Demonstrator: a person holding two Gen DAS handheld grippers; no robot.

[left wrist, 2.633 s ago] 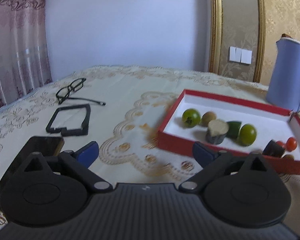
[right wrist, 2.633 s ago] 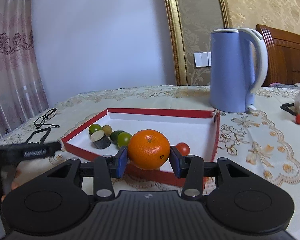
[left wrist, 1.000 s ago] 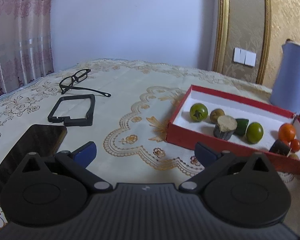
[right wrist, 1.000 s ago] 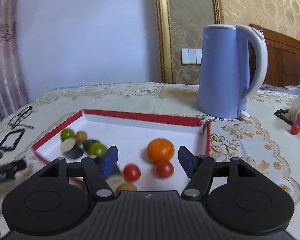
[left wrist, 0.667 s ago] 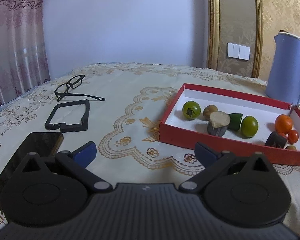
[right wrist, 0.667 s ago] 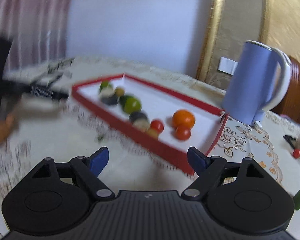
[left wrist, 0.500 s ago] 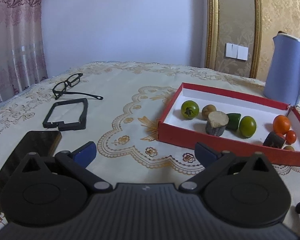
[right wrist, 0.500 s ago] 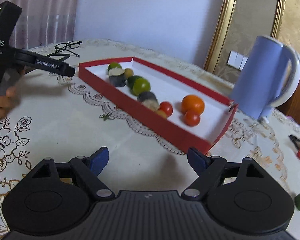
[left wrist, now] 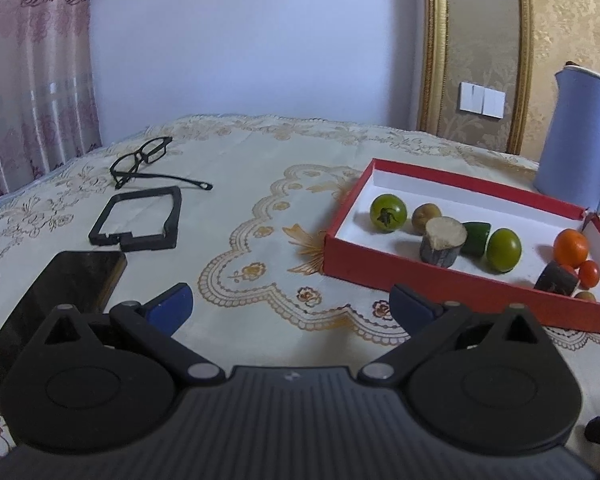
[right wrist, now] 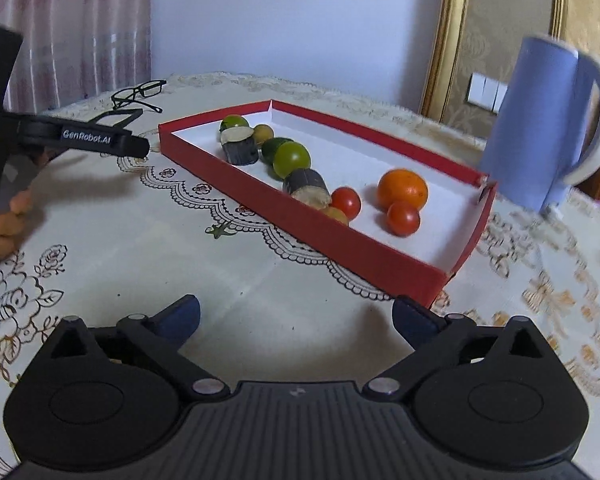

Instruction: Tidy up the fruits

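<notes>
A red box (right wrist: 332, 240) with a white floor lies on the tablecloth; it also shows in the left wrist view (left wrist: 440, 276). In it lie an orange (right wrist: 402, 189), two red cherry tomatoes (right wrist: 403, 218), green fruits (right wrist: 291, 158) and dark cut pieces (right wrist: 239, 145). The orange also shows in the left wrist view (left wrist: 571, 245). My right gripper (right wrist: 296, 318) is open and empty, over bare cloth in front of the box. My left gripper (left wrist: 290, 306) is open and empty, left of the box; its body shows in the right wrist view (right wrist: 96, 139).
A blue kettle (right wrist: 548, 120) stands behind the box at the right. Black glasses (left wrist: 144, 160), a black frame (left wrist: 140, 220) and a dark phone (left wrist: 60, 292) lie to the left on the tablecloth.
My right gripper let go of the orange in the box, opened, and drew back and swung left. The left gripper stayed open and almost still.
</notes>
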